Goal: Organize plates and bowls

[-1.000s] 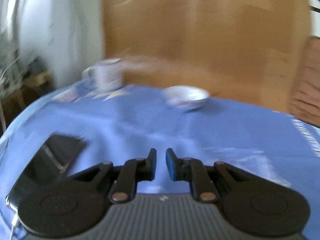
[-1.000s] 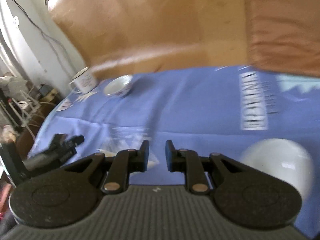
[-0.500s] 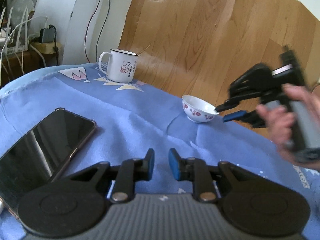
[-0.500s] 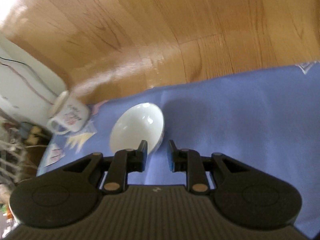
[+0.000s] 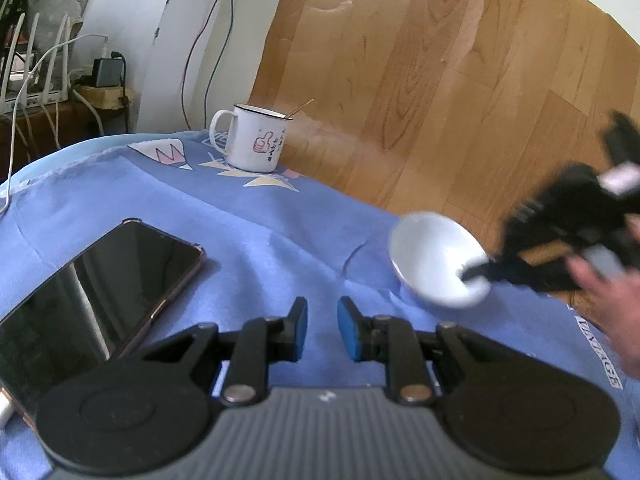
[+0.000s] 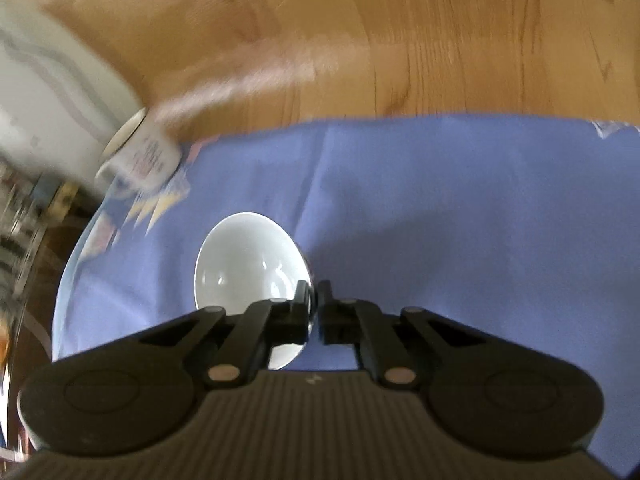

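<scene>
A small white bowl (image 6: 248, 264) is held by its right rim in my right gripper (image 6: 314, 300), whose jaws are shut on it. The bowl is tilted and lifted off the blue cloth (image 6: 460, 216). In the left wrist view the same bowl (image 5: 436, 260) hangs tilted and blurred at the right, with the right gripper (image 5: 476, 270) clamped on its rim. My left gripper (image 5: 322, 316) hovers low over the cloth (image 5: 260, 248) with its jaws a little apart and nothing between them.
A white enamel mug (image 5: 254, 140) with a thumbs-up print stands at the cloth's far edge; it also shows blurred in the right wrist view (image 6: 142, 152). A black phone (image 5: 100, 280) lies at the left. Wooden floor (image 5: 420, 60) lies beyond the table edge.
My right gripper has closed on the bowl's rim and lifted it, tilting it off the cloth. The left gripper has stayed about where it was.
</scene>
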`<state>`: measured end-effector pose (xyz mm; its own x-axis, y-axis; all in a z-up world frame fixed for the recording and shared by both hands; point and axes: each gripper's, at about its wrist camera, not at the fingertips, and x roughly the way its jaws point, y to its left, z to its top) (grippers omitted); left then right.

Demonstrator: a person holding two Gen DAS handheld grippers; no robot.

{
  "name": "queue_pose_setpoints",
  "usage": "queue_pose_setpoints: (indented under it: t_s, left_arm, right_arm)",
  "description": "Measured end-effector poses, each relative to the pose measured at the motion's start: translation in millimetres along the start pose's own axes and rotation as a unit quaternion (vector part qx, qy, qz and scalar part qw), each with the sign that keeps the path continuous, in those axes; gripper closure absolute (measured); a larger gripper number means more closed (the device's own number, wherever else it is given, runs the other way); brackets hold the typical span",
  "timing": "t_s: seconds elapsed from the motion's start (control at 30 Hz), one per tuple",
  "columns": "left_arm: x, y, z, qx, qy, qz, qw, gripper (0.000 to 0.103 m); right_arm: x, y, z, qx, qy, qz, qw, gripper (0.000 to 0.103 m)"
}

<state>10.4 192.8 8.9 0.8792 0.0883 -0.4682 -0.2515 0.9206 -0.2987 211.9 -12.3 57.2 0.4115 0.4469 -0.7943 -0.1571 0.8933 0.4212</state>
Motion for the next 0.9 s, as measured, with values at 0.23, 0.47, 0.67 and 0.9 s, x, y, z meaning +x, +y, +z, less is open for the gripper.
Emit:
queue_pose_setpoints:
  t_s: [0.23,0.47,0.67,0.9]
  left_arm:
    - [-5,2,0,-0.011,0.049,-0.063,0.9968,0.084]
    - [-60,-37,-10,0.019,0.068,-0.132,0.9888,0.084]
    - [-57,-63,-21,0.061,0.116,-0.103,0.986,0.085]
    - [-48,-72,-33,0.074,0.152,-0.092,0.9812,0.091]
  right_arm:
    - [-63,-29,-70,-0.032,0.06,0.013,0.998,0.096]
    - [-88,-45,-112,-0.022,0.095,0.056,0.994,0.095]
    - [-99,-39,-130,-0.067,0.037,0.042,0.996,0.089]
    - [-105,-42,-146,-0.098,-0.015,0.045,0.994,0.088]
